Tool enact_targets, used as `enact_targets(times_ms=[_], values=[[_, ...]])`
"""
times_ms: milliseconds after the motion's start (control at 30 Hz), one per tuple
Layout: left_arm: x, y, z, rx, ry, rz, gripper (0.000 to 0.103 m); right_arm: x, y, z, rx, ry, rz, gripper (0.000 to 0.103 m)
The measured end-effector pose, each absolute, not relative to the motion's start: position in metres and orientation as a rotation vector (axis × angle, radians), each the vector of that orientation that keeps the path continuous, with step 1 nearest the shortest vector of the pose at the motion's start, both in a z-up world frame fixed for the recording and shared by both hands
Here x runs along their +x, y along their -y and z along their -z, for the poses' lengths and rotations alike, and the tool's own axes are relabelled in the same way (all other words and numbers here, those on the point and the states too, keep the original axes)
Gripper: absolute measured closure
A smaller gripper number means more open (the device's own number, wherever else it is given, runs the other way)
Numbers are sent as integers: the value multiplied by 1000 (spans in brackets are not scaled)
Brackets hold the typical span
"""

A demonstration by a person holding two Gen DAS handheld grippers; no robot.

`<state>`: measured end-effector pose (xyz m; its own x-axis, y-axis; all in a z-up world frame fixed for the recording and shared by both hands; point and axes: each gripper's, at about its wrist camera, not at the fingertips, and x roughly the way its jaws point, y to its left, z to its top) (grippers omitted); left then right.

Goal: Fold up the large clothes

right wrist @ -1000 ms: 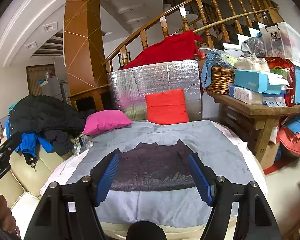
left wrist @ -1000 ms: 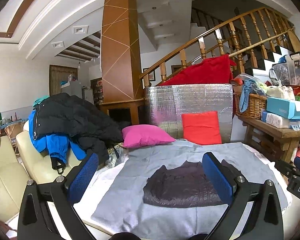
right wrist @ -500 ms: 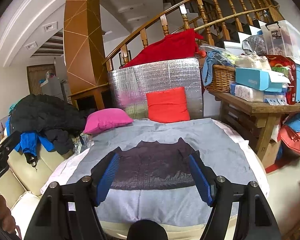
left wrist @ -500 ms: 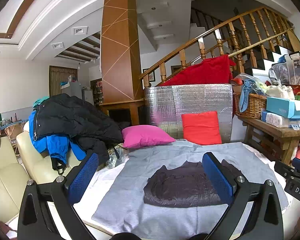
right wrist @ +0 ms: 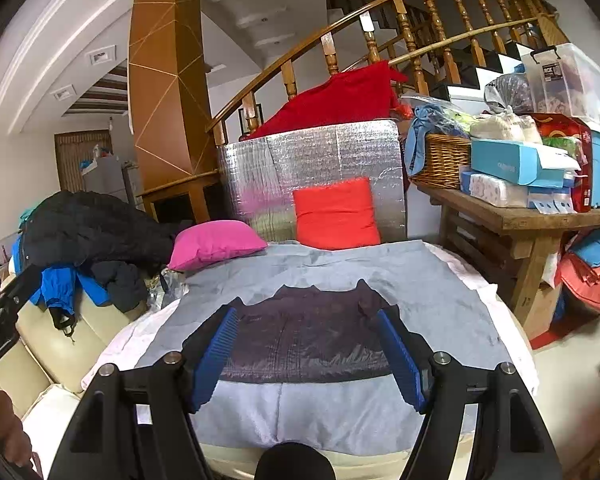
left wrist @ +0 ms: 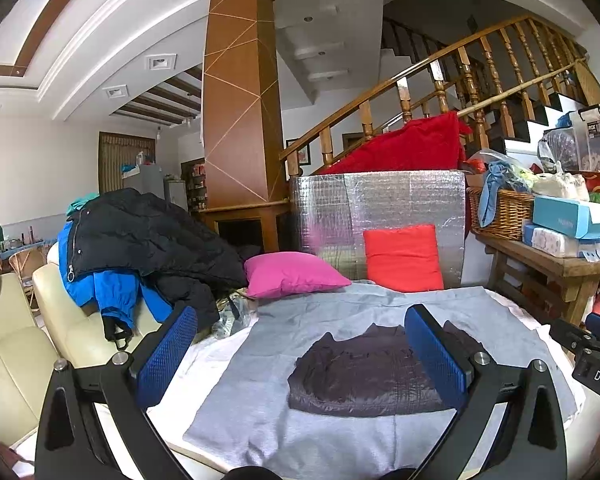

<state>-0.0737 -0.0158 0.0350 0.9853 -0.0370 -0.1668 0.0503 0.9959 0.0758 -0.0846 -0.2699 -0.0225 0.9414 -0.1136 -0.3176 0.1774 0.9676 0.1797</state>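
A dark purple quilted garment (left wrist: 360,376) lies folded flat in a rectangle on a grey cloth (left wrist: 300,420) over the table; it also shows in the right wrist view (right wrist: 304,340). My left gripper (left wrist: 300,356) is open and empty, held above the near left of the garment. My right gripper (right wrist: 308,354) is open and empty, held above the garment's near edge. Neither gripper touches the garment.
A pile of black and blue jackets (left wrist: 140,244) lies on a cream sofa (left wrist: 16,356) at the left. A pink pillow (left wrist: 292,274) and a red pillow (left wrist: 404,258) sit at the table's far edge before a silver foil panel (left wrist: 380,204). A cluttered wooden bench (right wrist: 520,220) stands at the right.
Both grippers have drawn back and risen slightly, so the garment sits a little lower in each view. The garment has not moved.
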Motion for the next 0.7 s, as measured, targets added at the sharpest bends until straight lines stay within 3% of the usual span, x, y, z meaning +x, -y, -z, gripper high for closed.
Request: enact_targets(times_ms=[700], values=[[-67, 6, -31, 59, -176, 30, 0, -78, 258, 23, 179, -333, 139, 28]])
